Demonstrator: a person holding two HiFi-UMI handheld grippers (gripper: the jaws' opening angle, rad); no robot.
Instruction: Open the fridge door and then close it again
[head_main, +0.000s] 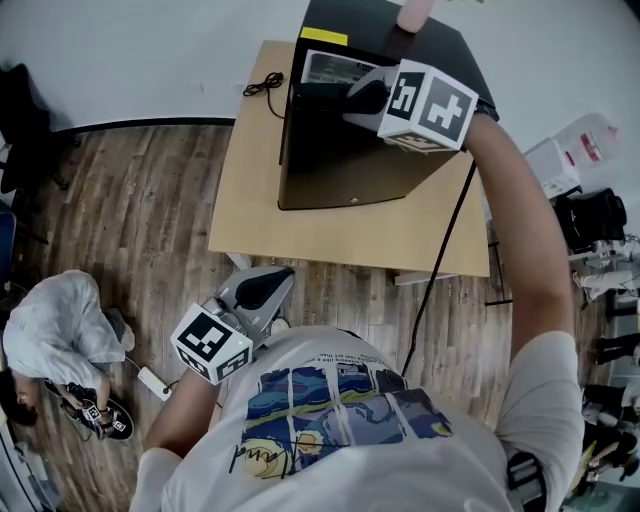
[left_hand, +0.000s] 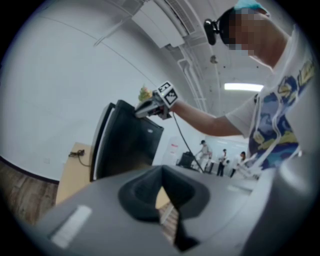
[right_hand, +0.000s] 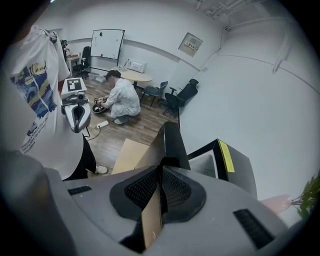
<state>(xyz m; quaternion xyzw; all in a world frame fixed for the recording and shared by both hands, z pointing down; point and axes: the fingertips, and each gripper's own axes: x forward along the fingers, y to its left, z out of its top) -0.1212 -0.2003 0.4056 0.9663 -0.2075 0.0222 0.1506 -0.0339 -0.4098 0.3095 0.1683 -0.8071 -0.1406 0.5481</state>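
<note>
A small black fridge (head_main: 400, 45) stands on a light wooden table (head_main: 340, 235). Its door (head_main: 340, 160) is swung partly open, so the pale inside (head_main: 335, 68) shows beside a yellow label (head_main: 323, 37). My right gripper (head_main: 350, 100) is at the door's top edge. In the right gripper view the right gripper (right_hand: 161, 170) is shut on the thin black door (right_hand: 171, 142), with the fridge body (right_hand: 232, 165) off to the right. My left gripper (head_main: 280, 280) hangs low by my side, away from the table. In the left gripper view the left gripper (left_hand: 162, 172) is shut on nothing and points up at the fridge (left_hand: 125, 145).
A person (head_main: 60, 330) crouches on the wooden floor at the left, near a white power strip (head_main: 155, 382). A coiled cable (head_main: 262, 85) lies on the table's back left corner. A black cord (head_main: 440, 260) hangs from my right arm. Boxes and gear (head_main: 590, 200) crowd the right.
</note>
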